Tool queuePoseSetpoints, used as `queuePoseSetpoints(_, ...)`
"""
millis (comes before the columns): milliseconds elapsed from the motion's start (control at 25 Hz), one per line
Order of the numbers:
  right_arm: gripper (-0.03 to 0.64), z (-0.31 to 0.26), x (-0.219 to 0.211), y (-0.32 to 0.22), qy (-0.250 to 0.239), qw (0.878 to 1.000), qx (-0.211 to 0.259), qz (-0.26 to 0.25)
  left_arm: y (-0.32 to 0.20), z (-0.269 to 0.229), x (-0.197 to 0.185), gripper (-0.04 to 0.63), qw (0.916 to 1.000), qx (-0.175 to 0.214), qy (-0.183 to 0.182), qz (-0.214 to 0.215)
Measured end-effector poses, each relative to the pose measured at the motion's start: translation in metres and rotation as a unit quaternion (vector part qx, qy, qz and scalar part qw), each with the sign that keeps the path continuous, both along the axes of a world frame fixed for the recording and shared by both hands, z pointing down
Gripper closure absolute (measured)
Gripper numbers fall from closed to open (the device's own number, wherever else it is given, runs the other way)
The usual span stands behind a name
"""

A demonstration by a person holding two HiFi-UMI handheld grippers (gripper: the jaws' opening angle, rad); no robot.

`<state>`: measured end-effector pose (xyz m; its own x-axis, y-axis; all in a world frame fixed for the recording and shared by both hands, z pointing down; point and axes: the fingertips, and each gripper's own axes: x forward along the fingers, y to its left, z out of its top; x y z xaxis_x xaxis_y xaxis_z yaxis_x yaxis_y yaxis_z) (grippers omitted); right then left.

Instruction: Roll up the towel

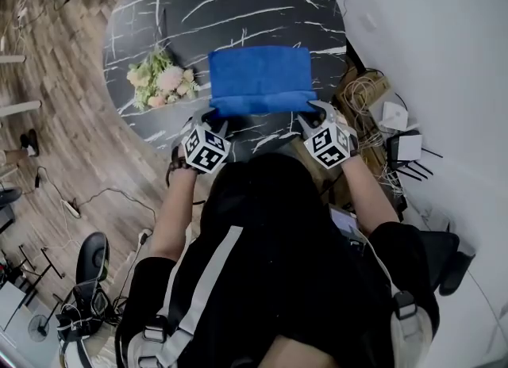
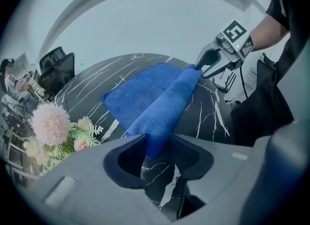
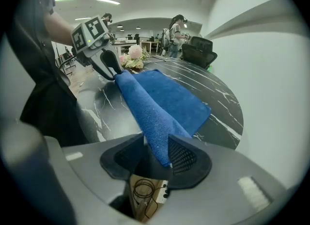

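Blue towel (image 1: 260, 79) lies flat on the black marble table (image 1: 151, 17), centre of the head view. Its near edge is turned over into a thicker band running left to right along the bottom of the cloth; the rest lies spread out toward the top of the frame. Left gripper (image 1: 213, 116) sits at the band's left end and right gripper (image 1: 313, 111) at its right end, both angled steeply down, and each marker cube (image 1: 206, 149) is just below the towel in frame. In the left gripper view the band's end hangs into the gap between the jaws. It sits against the left-hand one, with bare tabletop visible between cloth and the other jaw, so the jaws stand apart and don't pinch it. The right gripper view is similar: the band's end is in the gap and close to the ribbed right-hand pad, with clear space on the other side. Jaws read as apart and not clamping, though the cloth may be brushing that pad; hard to tell at this angle. Off the towel's left edge, just beside it, a bunch of pink and cream flowers (image 1: 161, 79) lies on the tabletop. Right of the table, by the white wall, coiled cables (image 1: 363, 89) and a white router (image 1: 409, 147) sit on the floor. Wood flooring (image 1: 55, 136) fills the left of the frame. A black office chair (image 3: 199, 50) stands past the table's far side in the right gripper view.
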<state>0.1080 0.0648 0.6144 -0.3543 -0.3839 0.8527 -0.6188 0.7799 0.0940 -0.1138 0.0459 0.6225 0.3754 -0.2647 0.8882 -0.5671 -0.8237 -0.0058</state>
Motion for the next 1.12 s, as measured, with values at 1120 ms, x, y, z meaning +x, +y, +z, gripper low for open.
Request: queuePoseSetpoints(1120,0.565,0.005,0.001,0.01,0.014,1.0,0.005,-0.01,0.006,0.002,-0.005,0.523,0.9999,-0.001,-0.008,-0.008)
